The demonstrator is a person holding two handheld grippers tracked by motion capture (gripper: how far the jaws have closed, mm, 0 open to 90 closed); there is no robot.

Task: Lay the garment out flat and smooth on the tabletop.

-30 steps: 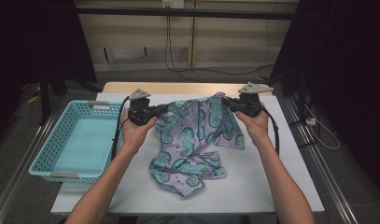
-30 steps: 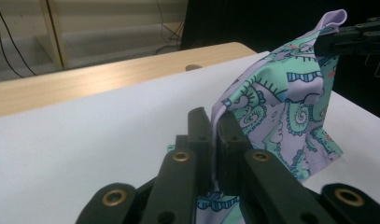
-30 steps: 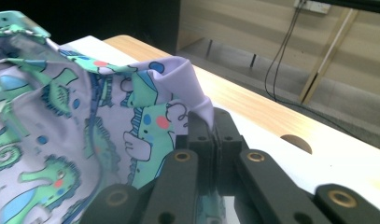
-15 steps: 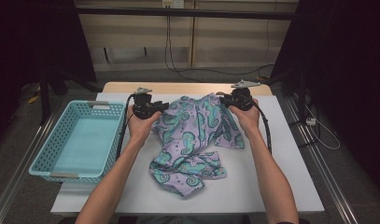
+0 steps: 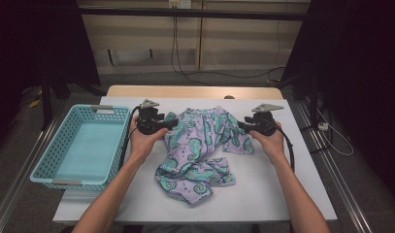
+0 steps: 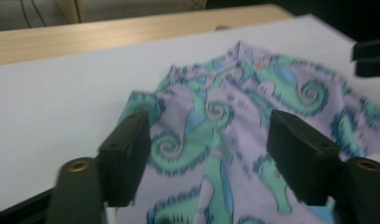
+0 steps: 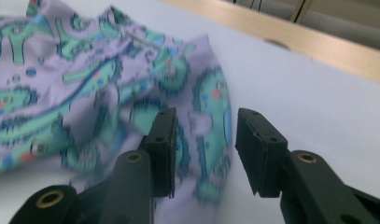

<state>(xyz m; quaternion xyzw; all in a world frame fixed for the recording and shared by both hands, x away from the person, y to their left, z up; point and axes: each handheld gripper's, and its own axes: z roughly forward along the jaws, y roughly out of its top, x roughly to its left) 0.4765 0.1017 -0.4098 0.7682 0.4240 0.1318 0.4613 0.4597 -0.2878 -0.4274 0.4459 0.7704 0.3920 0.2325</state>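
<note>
1. Cloth [image 5: 200,145]: patterned, lilac and green. Lies crumpled on the table [image 5: 292,194], its far part spread between my two grippers and a bunched fold trailing toward me. Long axis of the far edge runs left to right, gripper to gripper.
2. Left gripper [image 5: 168,125]: at the cloth's far-left corner. Jaws have just been opening and stand wide, with cloth lying slack below and between them [image 6: 211,140], not pinched.
3. Right gripper [image 5: 242,126]: at the far-right corner. Jaws have just been opening, parted less than the left, over the cloth's edge [image 7: 204,135]; nothing gripped.
4. Basket [image 5: 44,165]: blue, empty, left of the cloth, nearer my left hand.
5. Judgement: cloth released flat; any re-grip starts from these corners.
</note>
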